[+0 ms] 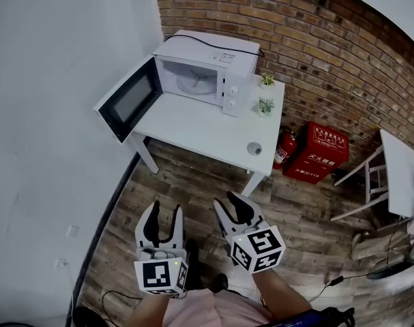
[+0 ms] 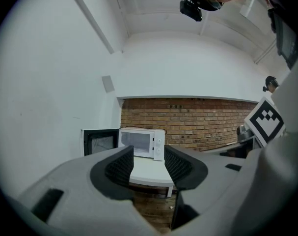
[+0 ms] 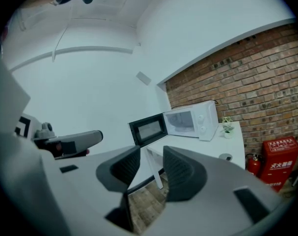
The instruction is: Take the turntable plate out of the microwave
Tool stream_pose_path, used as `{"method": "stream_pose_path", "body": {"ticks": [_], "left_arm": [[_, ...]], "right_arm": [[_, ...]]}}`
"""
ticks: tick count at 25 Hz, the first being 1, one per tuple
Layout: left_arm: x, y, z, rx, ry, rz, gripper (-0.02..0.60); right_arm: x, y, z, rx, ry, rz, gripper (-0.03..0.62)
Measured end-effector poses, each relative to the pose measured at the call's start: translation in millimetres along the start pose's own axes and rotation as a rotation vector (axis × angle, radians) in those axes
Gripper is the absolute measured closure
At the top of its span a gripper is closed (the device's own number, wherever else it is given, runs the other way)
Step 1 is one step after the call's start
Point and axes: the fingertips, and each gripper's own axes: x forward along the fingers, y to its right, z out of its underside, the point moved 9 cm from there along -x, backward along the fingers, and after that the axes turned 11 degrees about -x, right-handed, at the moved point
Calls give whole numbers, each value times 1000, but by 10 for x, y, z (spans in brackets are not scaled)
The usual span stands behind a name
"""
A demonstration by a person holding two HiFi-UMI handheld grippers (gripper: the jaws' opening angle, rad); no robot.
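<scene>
**Step in hand:** approach; you have not yet reached the plate.
**Turntable plate** point(image 1: 195, 82): lies flat inside the microwave point(image 1: 207, 73), whose door point(image 1: 128, 101) stands open at its left.
**Left gripper** point(image 1: 164, 211) and **right gripper** point(image 1: 234, 206): both well short of the microwave, fingers spread, nothing between them.
**Next, as I judge it:** bring a gripper into the microwave's cavity and close it on the plate's rim.
</scene>
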Motion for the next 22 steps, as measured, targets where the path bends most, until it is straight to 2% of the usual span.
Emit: {"method": "stream_pose_path", "body": {"ticks": [6,13,17,22], "left_arm": [[634,-480,-21,-19,-19,32,390],[1293,-948,-354,-2,30,95,391],[1557,-1175,-442,8,38,122,397],[1732,-1380,-367,-9,9,131,400]], "right_arm": [[666,126,-106,5,-21,32,451],[1368,193,-461,-16,24,81,462],[1660,203,-556,-18,39,113,470],[1907,196,-551,-14,22,120,474]]}}
